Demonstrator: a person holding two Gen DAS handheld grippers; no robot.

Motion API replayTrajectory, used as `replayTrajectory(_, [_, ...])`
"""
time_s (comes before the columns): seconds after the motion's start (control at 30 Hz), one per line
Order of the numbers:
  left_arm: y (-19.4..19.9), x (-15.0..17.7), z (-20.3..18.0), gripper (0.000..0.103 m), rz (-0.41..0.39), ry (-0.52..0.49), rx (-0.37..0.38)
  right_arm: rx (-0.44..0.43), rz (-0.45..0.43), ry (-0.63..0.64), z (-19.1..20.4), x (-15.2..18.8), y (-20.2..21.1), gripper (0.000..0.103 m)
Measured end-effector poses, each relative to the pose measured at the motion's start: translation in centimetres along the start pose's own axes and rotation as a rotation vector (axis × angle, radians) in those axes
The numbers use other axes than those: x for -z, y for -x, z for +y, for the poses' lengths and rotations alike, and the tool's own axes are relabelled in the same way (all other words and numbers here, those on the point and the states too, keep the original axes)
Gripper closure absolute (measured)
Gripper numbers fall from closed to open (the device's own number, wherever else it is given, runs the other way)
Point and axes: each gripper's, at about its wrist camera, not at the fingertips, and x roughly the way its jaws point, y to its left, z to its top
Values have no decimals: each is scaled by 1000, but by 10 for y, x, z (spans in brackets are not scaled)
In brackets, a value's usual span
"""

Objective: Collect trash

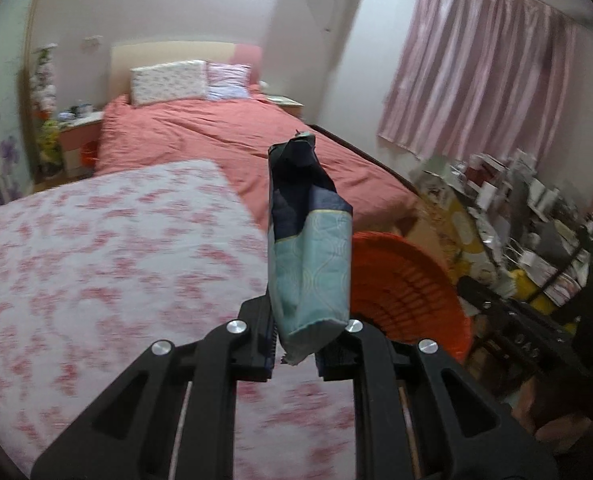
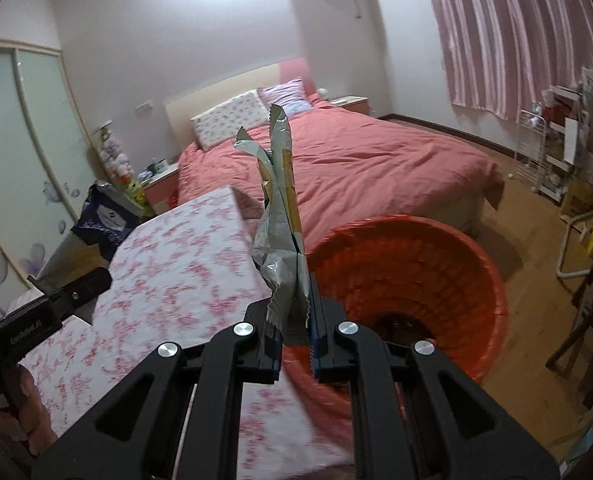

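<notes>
Bed (image 1: 224, 136) w/ salmon-pink duvet fills the back of the room in both views; floral pillow (image 1: 168, 80) + a striped one at the headboard. Pink striped curtain (image 1: 476, 72) hangs on the R wall. Nearer the cams, a flat surface w/ white-and-pink floral cloth (image 1: 96, 264) takes up the lower L of both views. Just beside its R edge, on the wood floor, stands an orange woven basket (image 2: 436, 264), open top, dark stuff at the bottom – can't tell what. Cluttered shelf rack (image 1: 536, 216) sits further R, under the curtain.

Left gripper (image 1: 296, 354): jaws closed on the lower end of a teal-and-navy packet (image 1: 308, 240), which sticks up upright, crumpled at the top, above the cloth's R edge, basket rim right behind it.

Right gripper (image 2: 295, 336): jaws clamped on the bottom of a silver foil wrapper (image 2: 278, 216) w/ a yellow strip, zigzag-cut edges, standing up + twisted, held over the basket's near-L rim.
</notes>
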Motion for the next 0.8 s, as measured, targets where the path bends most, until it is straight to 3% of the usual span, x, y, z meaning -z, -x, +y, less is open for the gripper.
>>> replayTrajectory(0.17, [-39,3,-47,88,49,-51,82,36,6,-43,-29,-2,-11,92])
replayTrajectory(0.37, [-91,7,-85,87,127,-90,119,61,42,-88,-58,-6,-26,92])
replayTrajectory(0.4, [-101,8,-91,83,139,-96,111,58,54,-86,-62,-5,-30,92])
replayTrajectory(0.5, [-123,12,-98,58,166,-98,85,65,73,-72,-68,-3,-39,67])
replayTrajectory(0.57, [-134,16,-96,56,185,-93,68,76,73,-65,-70,0,-39,44])
replayTrajectory(0.7, [-136,21,-81,52,205,-75,25,101,63,-64,-72,6,-30,37])
replayTrajectory(0.8, [-119,24,-68,43,180,-68,-25,153,22,-61,-70,6,-16,20])
